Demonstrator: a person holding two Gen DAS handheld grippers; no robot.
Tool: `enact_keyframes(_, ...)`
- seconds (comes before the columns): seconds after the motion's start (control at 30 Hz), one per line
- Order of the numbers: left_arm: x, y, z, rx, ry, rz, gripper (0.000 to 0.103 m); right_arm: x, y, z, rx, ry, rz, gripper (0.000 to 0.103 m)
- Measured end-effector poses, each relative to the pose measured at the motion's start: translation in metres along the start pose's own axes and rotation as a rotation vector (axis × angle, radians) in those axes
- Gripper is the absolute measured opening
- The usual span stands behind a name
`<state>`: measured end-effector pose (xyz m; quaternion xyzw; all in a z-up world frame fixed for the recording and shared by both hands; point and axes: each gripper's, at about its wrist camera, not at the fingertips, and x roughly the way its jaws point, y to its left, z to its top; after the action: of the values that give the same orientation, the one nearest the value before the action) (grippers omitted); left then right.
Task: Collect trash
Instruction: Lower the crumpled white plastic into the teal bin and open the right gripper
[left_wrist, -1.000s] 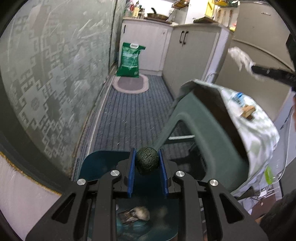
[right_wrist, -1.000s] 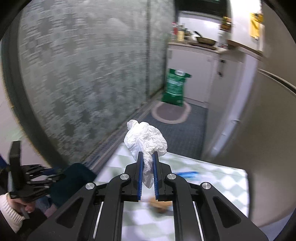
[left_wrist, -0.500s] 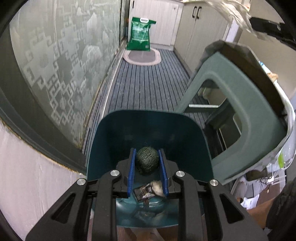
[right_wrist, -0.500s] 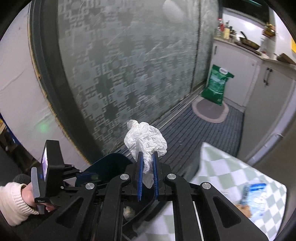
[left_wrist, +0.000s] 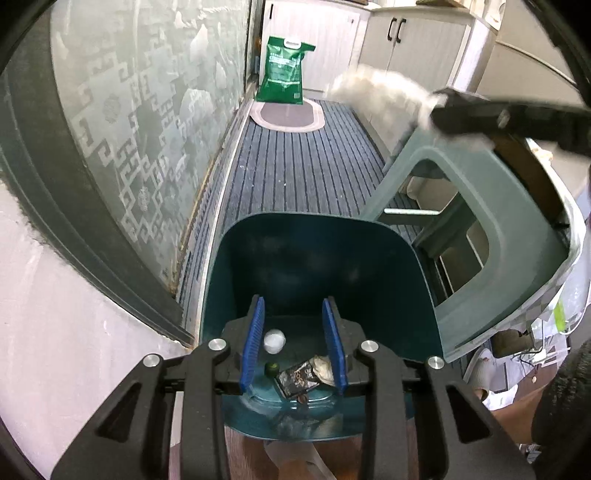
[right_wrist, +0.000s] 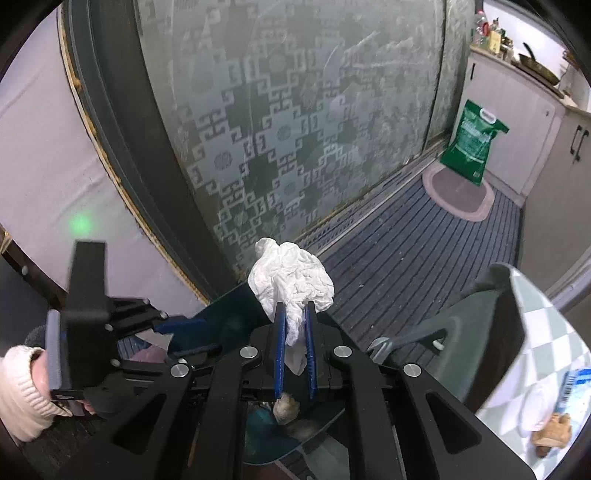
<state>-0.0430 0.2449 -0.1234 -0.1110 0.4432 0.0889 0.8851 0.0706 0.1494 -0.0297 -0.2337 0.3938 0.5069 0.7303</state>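
My left gripper (left_wrist: 293, 314) hangs over the teal bin (left_wrist: 314, 266); its jaws are opening and nothing is between them. A dark green ball (left_wrist: 271, 368) lies on the bin floor beside a white ball (left_wrist: 274, 340), a dark wrapper (left_wrist: 297, 378) and a pale scrap (left_wrist: 323, 363). My right gripper (right_wrist: 294, 314) is shut on a crumpled white tissue (right_wrist: 291, 284), just above the bin's rim (right_wrist: 221, 314). In the left wrist view the right gripper (left_wrist: 443, 109) and its blurred tissue (left_wrist: 376, 92) sit at the upper right. A hand holds the left gripper (right_wrist: 212, 334) at the left of the right wrist view.
A green plastic stool (left_wrist: 491, 221) under a checkered cloth (right_wrist: 546, 332) stands right of the bin; a blue packet (right_wrist: 574, 384) and a brown scrap (right_wrist: 554, 434) lie on the cloth. A frosted patterned glass door (right_wrist: 295, 110) runs along the left. A green bag (left_wrist: 284, 70) and oval mat (left_wrist: 286, 114) are farther back.
My left gripper sank toward the bin and opened; the dark ball left its jaws and now lies in the bin. My right gripper carried the tissue from over the cloth to above the bin.
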Motion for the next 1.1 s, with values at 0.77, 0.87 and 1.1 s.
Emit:
enact_keyframes(0.77,-0.095,-0.011,0.037,-0.018,-0.347,-0.094,0.013,0.090,0.033,-0.063,-0.059,0.293,0.021,0.010)
enact_keyframes(0.87,-0.106,-0.016,0.040,-0.011,-0.389,-0.105,0.013,0.096,0.036,-0.074,-0.078,0.323,0.013,0.010)
enact_keyframes(1.1,-0.120,-0.027,0.044,-0.004,-0.452,-0.100,0.014,0.106,0.046,-0.094,-0.114,0.385,0.022,0.028)
